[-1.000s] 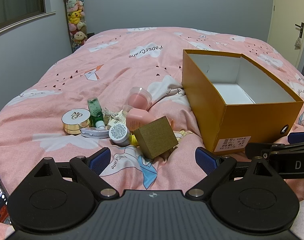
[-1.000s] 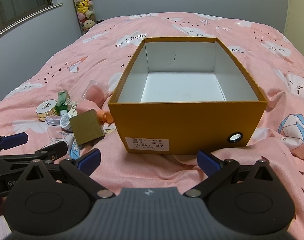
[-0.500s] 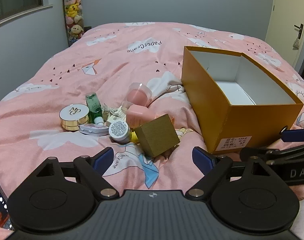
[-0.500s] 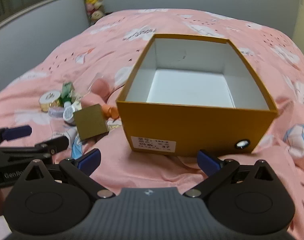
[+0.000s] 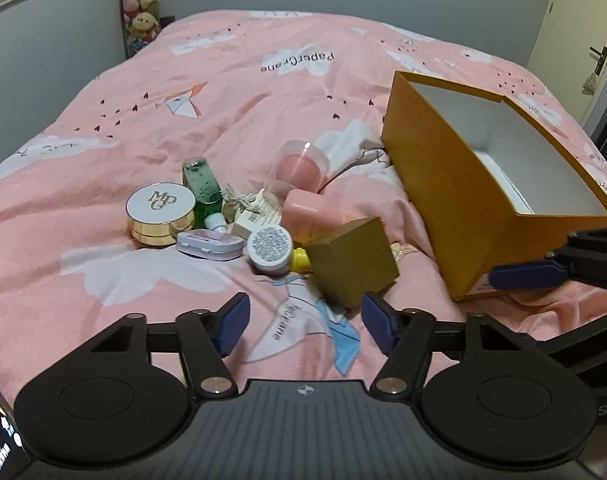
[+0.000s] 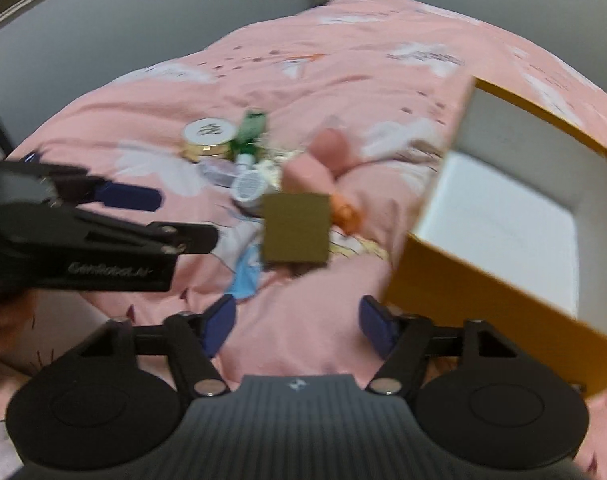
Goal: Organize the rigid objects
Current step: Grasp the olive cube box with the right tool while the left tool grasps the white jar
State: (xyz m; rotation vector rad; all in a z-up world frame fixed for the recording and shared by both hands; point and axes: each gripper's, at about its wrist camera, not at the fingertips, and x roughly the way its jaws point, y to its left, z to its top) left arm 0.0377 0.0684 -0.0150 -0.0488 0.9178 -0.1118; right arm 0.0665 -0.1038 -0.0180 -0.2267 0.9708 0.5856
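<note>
A pile of small items lies on the pink bedspread: an olive-gold cube box [image 5: 351, 264], a gold compact [image 5: 161, 214], a green bottle [image 5: 201, 188], a white tin [image 5: 209, 244], a silver-lidded jar [image 5: 270, 248] and pink jars [image 5: 307, 210]. An open orange box [image 5: 443, 200] stands to the right, empty inside. My left gripper [image 5: 303, 320] hovers just short of the cube, its jaws closing with only bedspread between them. My right gripper [image 6: 297, 324] points at the cube [image 6: 295, 228] beside the orange box [image 6: 483, 292], jaws closing on nothing.
A shelf of plush toys [image 5: 139, 8] stands by the far wall, and a door [image 5: 583, 40] is at the right. In the right wrist view the left gripper's fingers [image 6: 131, 196] reach in from the left. The bedspread [image 5: 263, 92] stretches beyond the pile.
Both grippers' jaws have narrowed. The left one moved closer to the pile. The right one swung left and rolled, so the pile now lies ahead and the orange box at its right.
</note>
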